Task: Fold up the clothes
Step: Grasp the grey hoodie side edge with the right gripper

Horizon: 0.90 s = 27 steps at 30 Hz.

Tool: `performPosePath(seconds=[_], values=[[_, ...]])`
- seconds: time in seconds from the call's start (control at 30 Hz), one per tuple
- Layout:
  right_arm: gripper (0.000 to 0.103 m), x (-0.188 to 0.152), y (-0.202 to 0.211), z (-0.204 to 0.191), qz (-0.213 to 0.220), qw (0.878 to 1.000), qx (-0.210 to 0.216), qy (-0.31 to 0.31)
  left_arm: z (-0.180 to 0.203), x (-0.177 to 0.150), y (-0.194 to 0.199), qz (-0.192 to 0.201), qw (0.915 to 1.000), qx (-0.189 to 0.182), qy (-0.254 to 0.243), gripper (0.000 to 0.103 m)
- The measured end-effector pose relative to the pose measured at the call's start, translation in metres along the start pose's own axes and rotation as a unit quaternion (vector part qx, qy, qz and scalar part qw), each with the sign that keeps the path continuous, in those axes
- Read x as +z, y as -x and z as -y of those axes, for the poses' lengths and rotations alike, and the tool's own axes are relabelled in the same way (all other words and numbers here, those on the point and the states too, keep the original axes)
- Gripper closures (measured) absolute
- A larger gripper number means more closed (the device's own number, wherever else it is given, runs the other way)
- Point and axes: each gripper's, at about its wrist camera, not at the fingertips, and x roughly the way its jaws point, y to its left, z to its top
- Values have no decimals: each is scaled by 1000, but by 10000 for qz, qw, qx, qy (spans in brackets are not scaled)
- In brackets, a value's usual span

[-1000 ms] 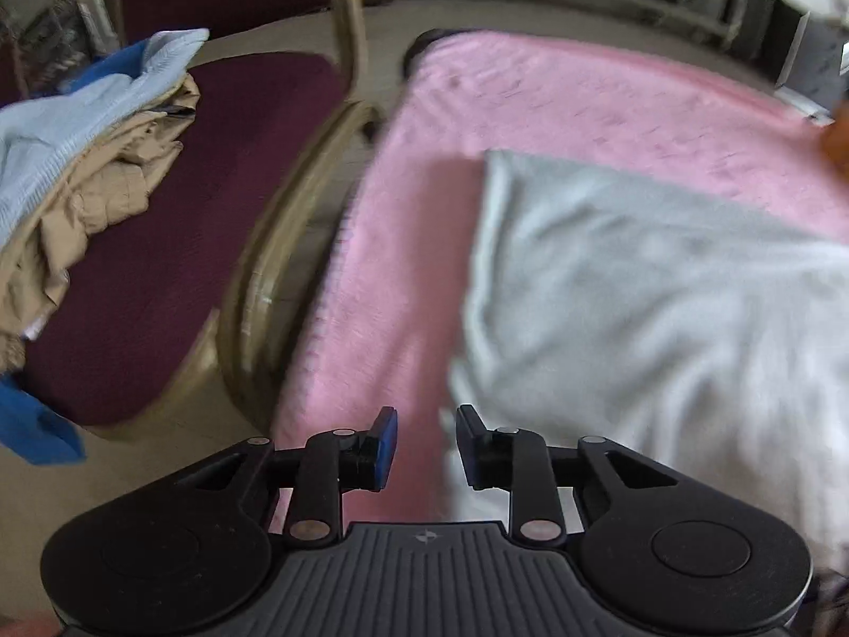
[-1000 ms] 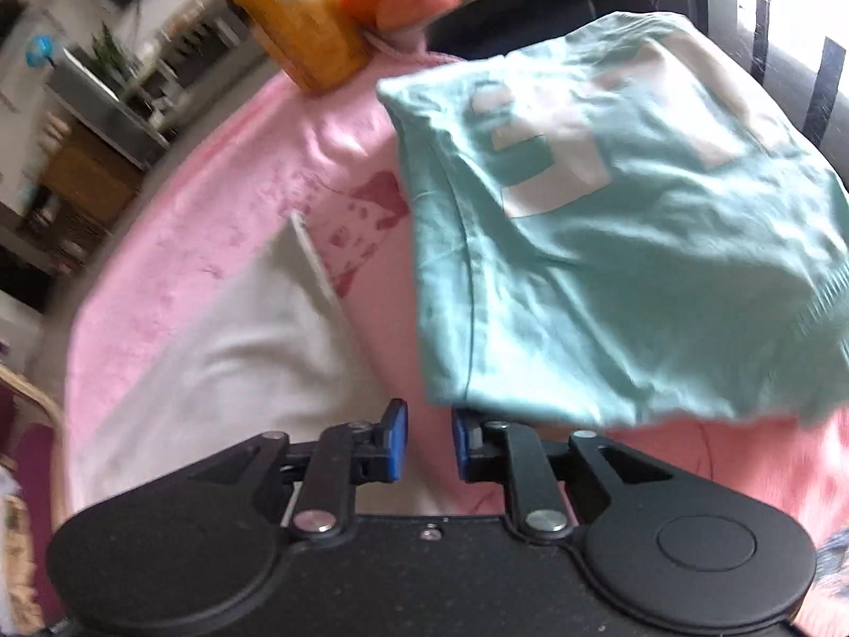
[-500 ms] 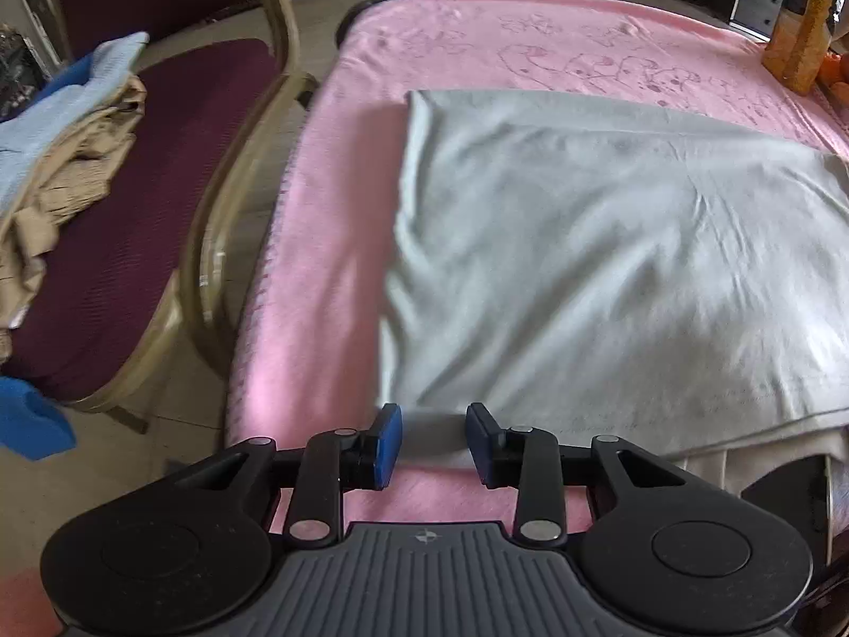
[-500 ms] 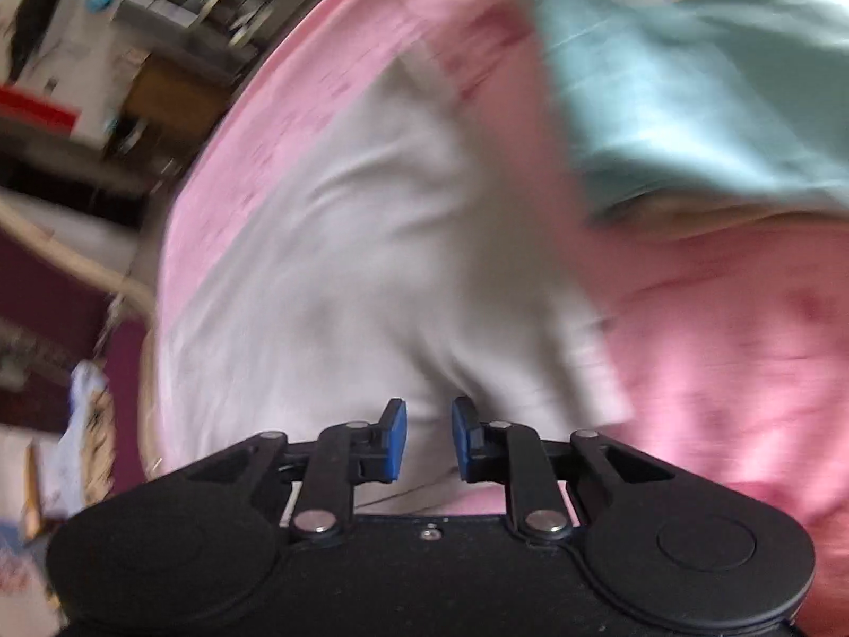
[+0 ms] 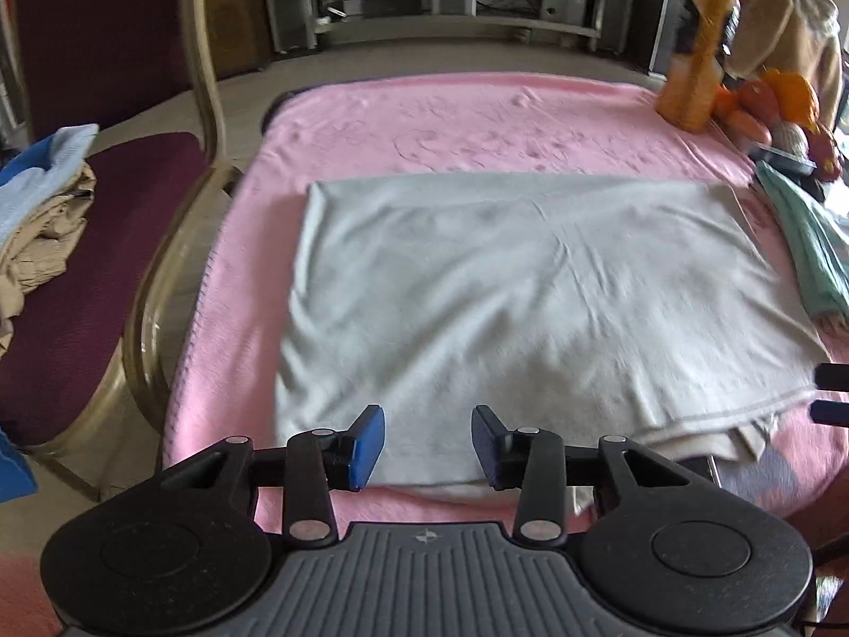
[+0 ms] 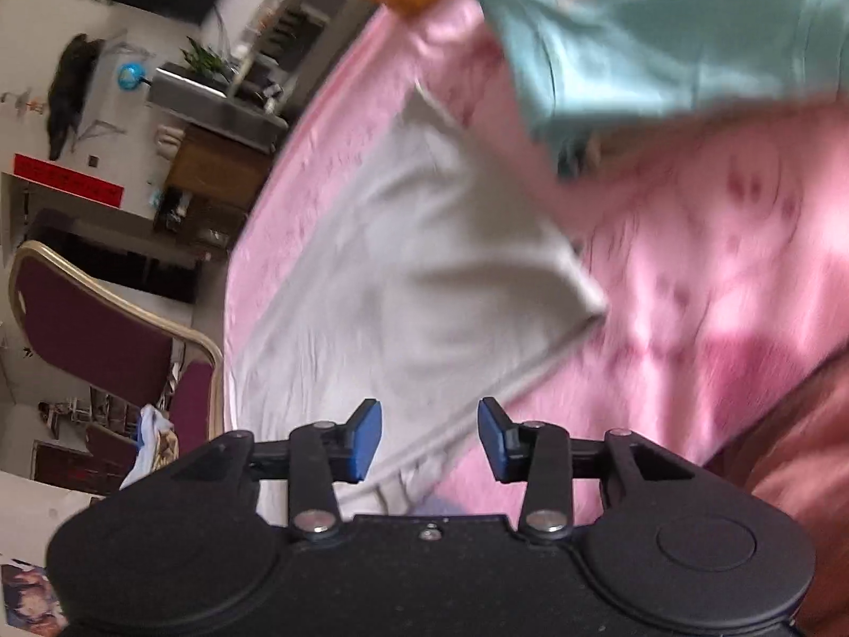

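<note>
Left wrist view: the left claw (image 5: pixel 427 440) hangs over the near hem of the grey garment (image 5: pixel 530 286), jaws opening, nothing between the pads – cloth lies below them, not pinched. The garment lies flat, part-folded into a rectangle, on the pink blanket (image 5: pixel 477 117); a teal garment (image 5: pixel 812 249) sits just beside its right edge, a chair (image 5: pixel 95 276) w/ more clothes to the left.

Right wrist view (blurred): the right claw (image 6: pixel 429 438) also opening, empty, above the garment's near right hem; corner (image 6: pixel 589 308) sticks out onto the blanket.

Judgement: thin soft knit – light, floppy, slides easily on the blanket. Best taken at the two near corners, pinching all layers at the hem, so it lifts evenly w/o bunching
</note>
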Motion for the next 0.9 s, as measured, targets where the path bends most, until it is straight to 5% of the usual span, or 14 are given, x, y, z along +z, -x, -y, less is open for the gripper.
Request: performPosePath(seconds=[0.1, 0.23, 0.4, 0.6, 0.7, 0.83, 0.9], values=[[64, -6, -10, 8, -77, 9988, -18, -481, 2, -1, 0, -25, 10000, -9, -37, 64], [64, -12, -12, 11, 325, 9931, -173, -1116, -1, 0, -2, -43, 10000, 0, -6, 63], [62, -20, -32, 0, 450, 9892, -319, -1357, -2, -2, -3, -53, 10000, 54, 12, 62], [58, -26, -42, 18, 752, 9779, 499, -1884, -1, -2, -3, -43, 9999, 112, 10, 62], [62, -22, -35, 24, 1117, 9763, 494, -1786, -4, -1, -3, -30, 9999, 149, 67, 62], [65, -12, -49, 29, 411, 9803, 853, -1735, -6, -1, -3, -35, 9998, 146, 133, 62], [70, -12, -46, 31, 594, 9790, 792, -1781, -6, -1, -3, -36, 9998, 156, 133, 62]])
